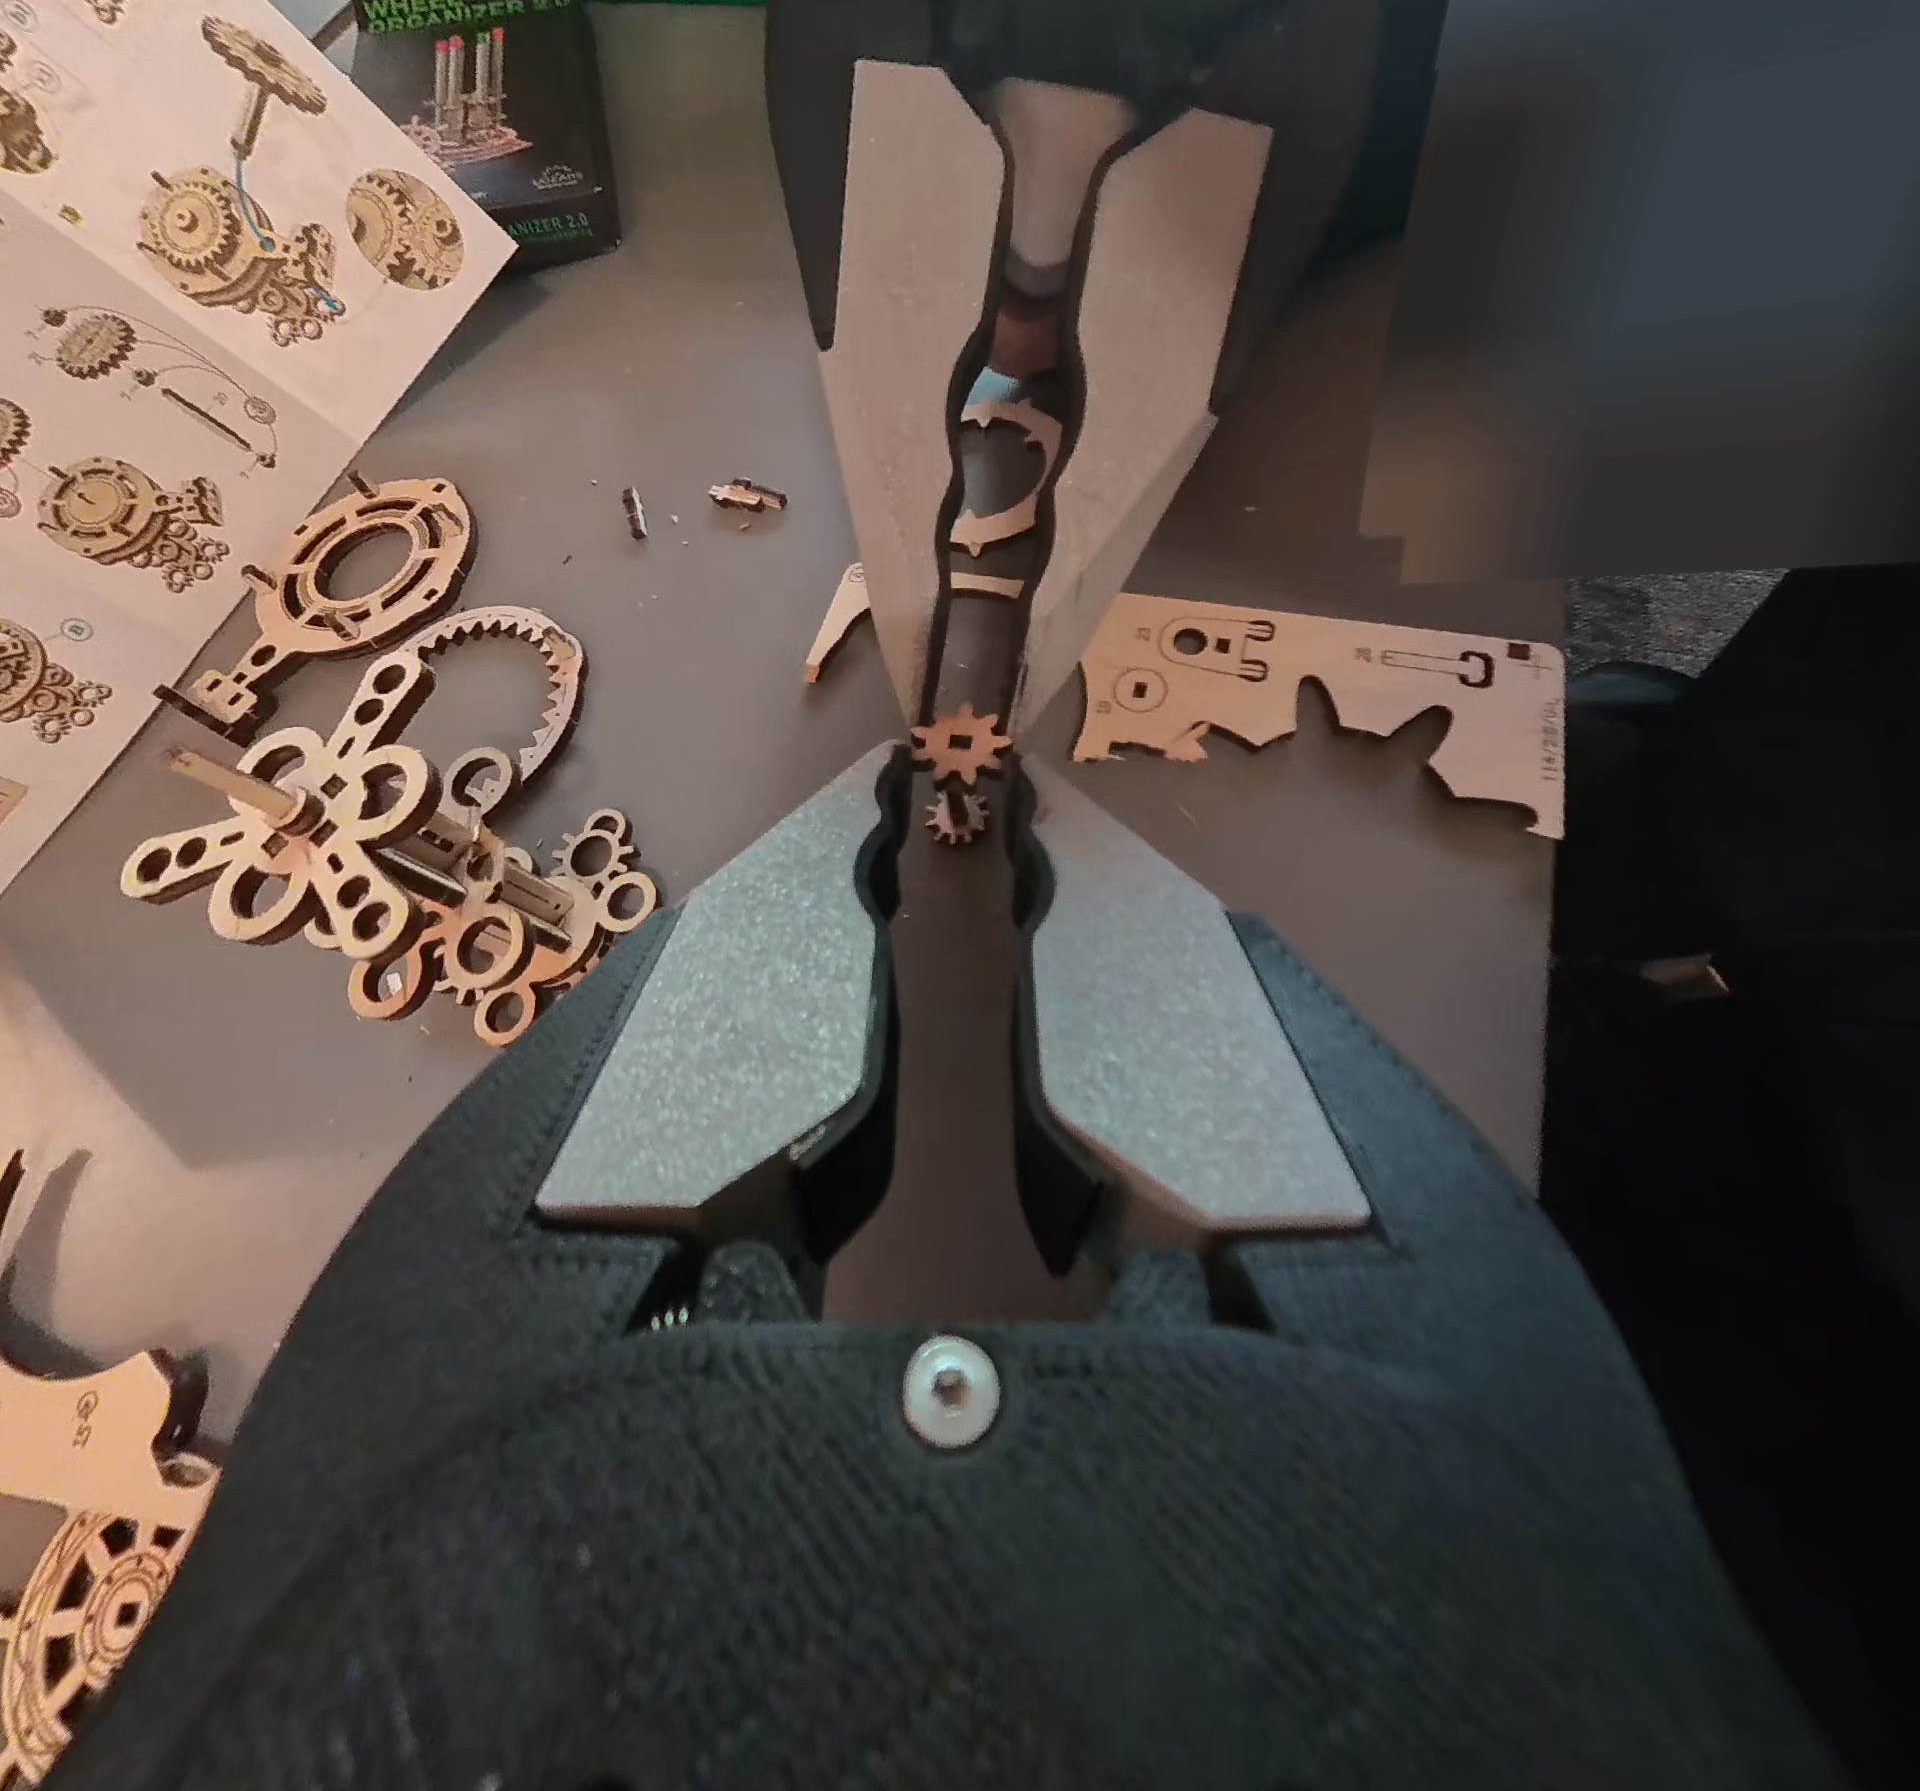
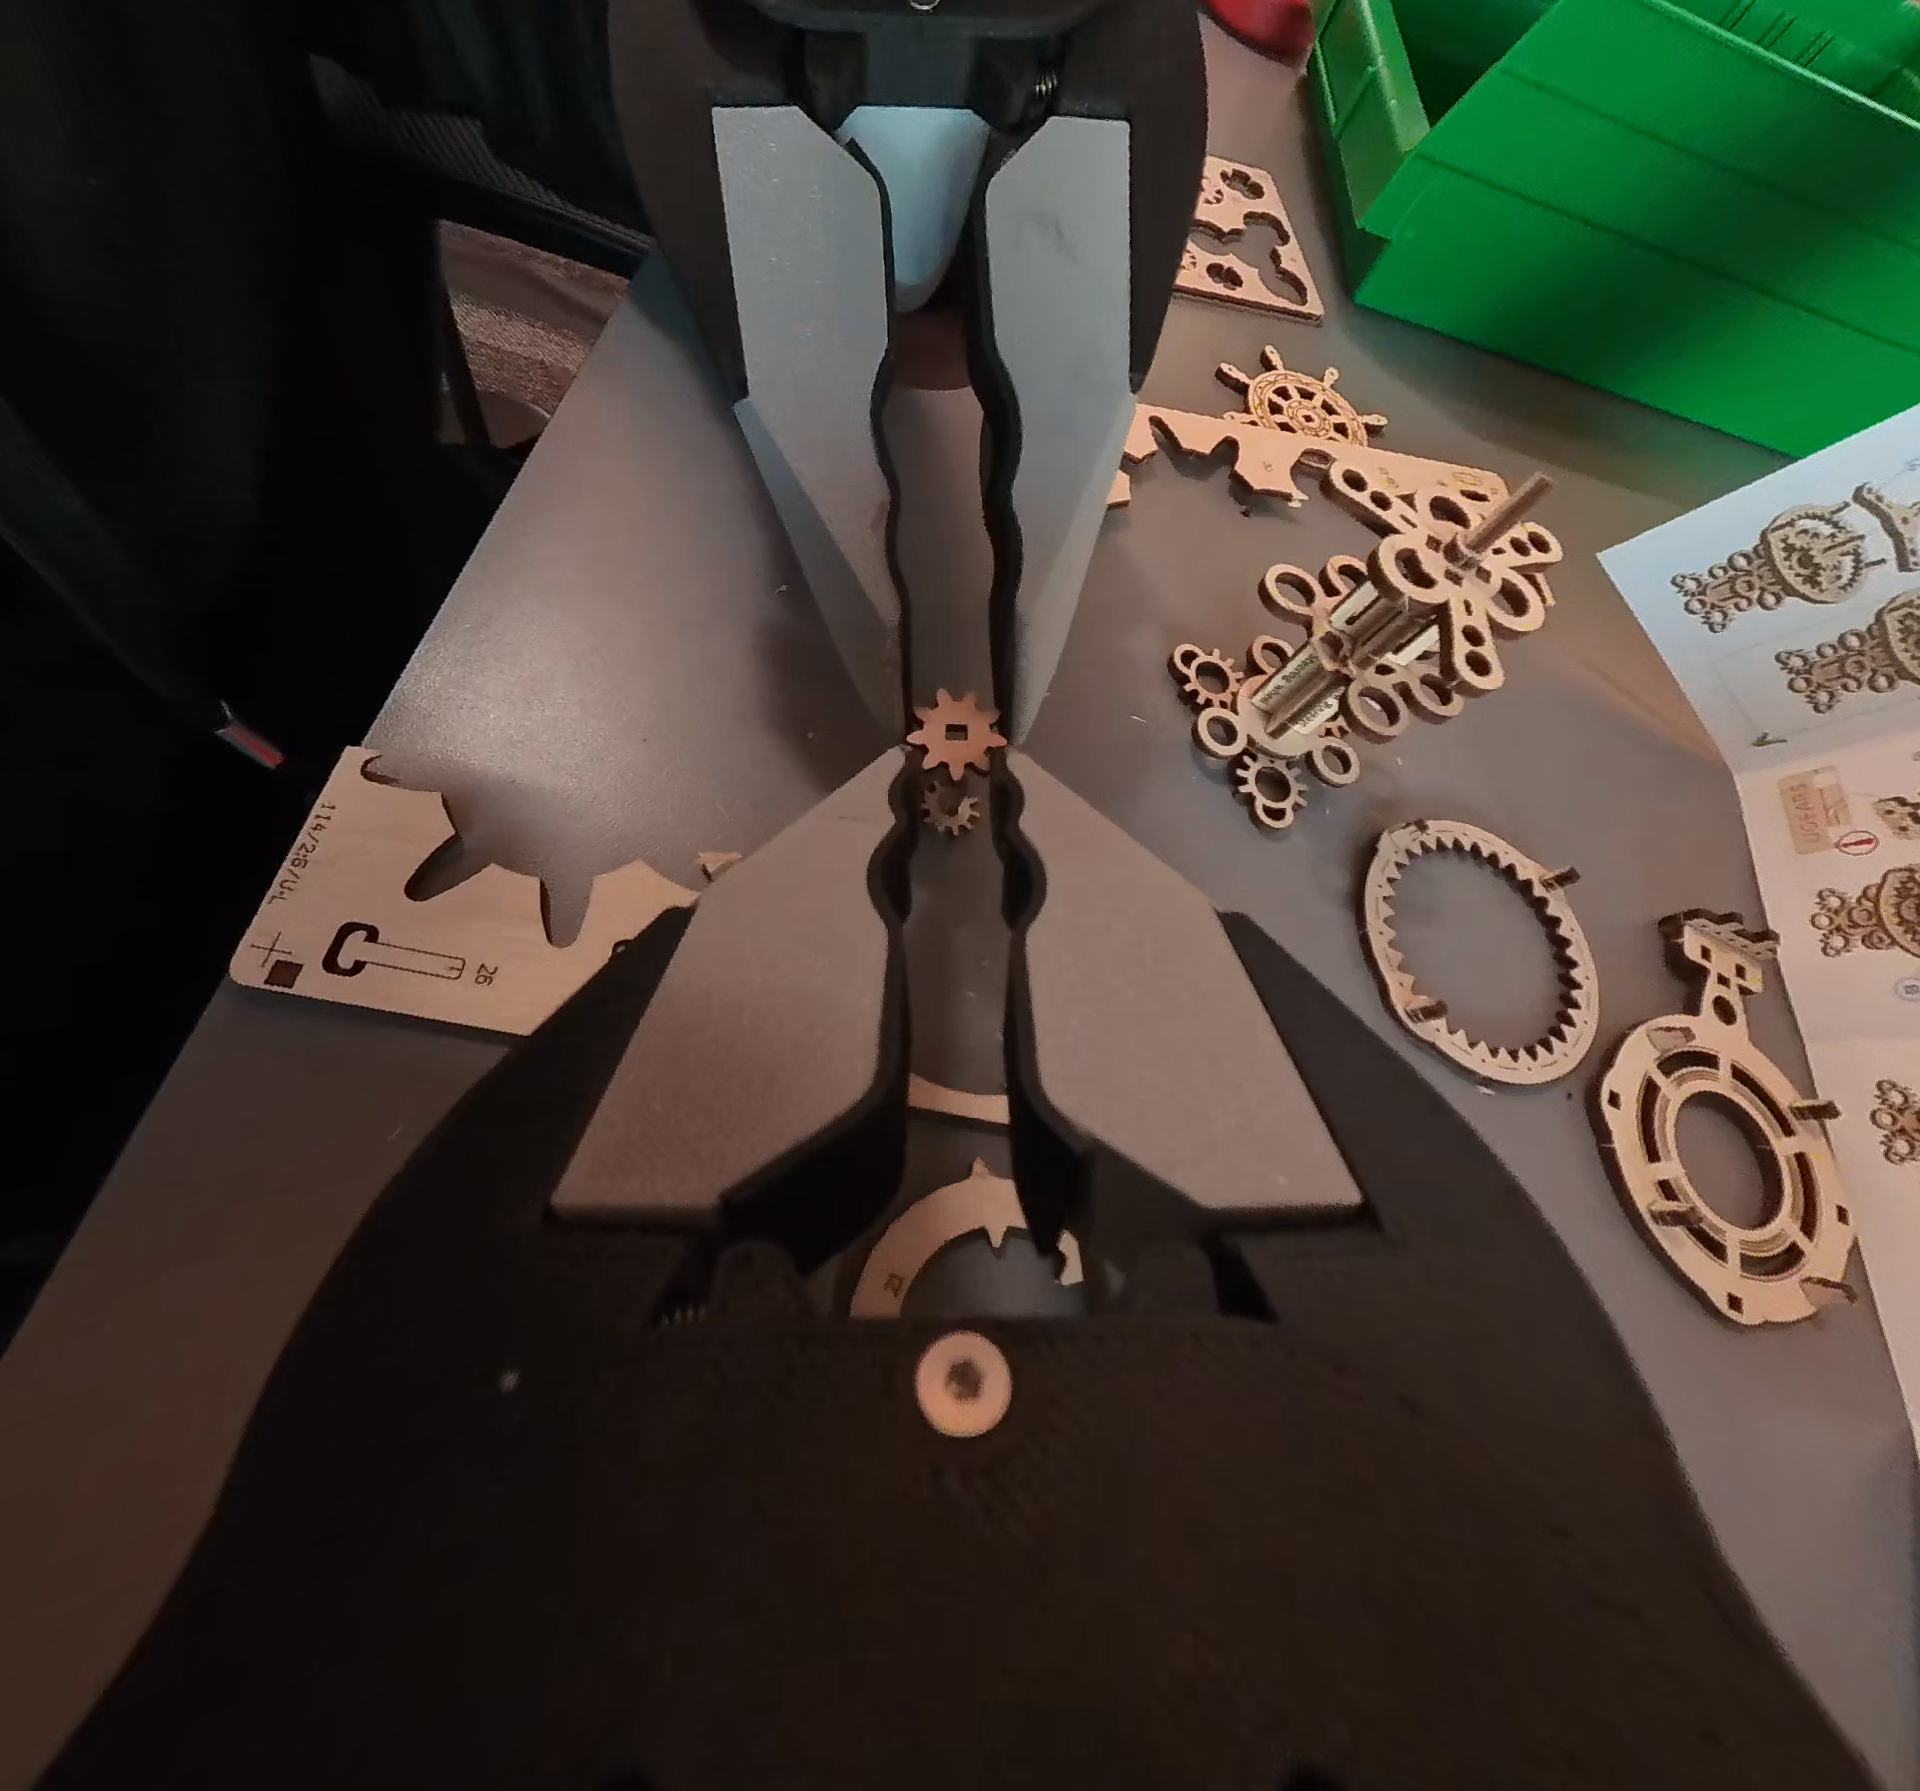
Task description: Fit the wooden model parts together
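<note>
Two tools are seen tip to tip above a grey desk, each viewed from the other's side. In the left wrist view the left tool is narrowed around a small dark gear, while the right tool, coming from the far side, is pinched on a larger pale gear with a square centre hole. The two gears are touching or nearly so, the larger just above the smaller; whether they are joined cannot be told. In the right wrist view the same pairing is seen mirrored: the right tool is at the bottom, the left tool at the top. On the desk, to the left tool's left, a toothed ring, a round frame part and a part-built assembly with a shaft are laid near a printed instruction sheet. A cut-out plywood sheet is lying beneath the tools, a green bin and a dark product box farther off
</note>
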`<state>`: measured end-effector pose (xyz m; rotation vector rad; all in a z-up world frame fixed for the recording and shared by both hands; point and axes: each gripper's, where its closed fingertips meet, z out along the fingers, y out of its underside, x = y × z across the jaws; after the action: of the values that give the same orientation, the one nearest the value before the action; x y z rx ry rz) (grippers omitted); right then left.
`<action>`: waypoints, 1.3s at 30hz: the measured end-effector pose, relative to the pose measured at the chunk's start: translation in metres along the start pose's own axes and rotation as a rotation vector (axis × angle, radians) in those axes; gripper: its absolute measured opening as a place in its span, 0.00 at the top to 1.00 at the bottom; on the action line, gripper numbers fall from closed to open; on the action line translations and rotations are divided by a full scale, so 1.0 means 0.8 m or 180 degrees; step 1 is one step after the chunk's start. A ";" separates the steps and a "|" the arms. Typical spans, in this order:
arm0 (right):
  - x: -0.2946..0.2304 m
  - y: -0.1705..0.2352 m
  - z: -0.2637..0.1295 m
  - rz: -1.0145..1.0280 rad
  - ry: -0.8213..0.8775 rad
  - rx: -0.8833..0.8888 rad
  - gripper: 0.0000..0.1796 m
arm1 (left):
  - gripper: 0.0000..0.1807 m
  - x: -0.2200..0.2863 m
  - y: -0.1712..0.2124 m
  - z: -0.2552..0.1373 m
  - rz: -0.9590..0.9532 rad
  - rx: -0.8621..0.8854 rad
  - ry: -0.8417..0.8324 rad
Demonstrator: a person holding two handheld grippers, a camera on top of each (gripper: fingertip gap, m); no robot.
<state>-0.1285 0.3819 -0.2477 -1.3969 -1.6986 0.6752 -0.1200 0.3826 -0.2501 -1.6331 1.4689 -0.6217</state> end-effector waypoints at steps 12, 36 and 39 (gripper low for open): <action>-0.003 0.007 -0.002 -0.0247 -0.0286 -0.0036 0.95 | 0.91 0.003 0.002 0.003 -0.0060 -0.0081 -0.0049; 0.002 0.013 0.004 -0.0683 -0.1030 -0.0296 0.95 | 0.94 -0.003 0.010 0.005 -0.0203 -0.0218 -0.0139; 0.003 0.012 0.004 -0.0664 -0.1007 -0.0264 0.95 | 0.94 -0.003 0.009 0.005 -0.0250 -0.0199 -0.0103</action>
<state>-0.1261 0.3865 -0.2566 -1.1915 -2.1082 0.7432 -0.1215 0.3865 -0.2580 -1.7484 1.4191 -0.5954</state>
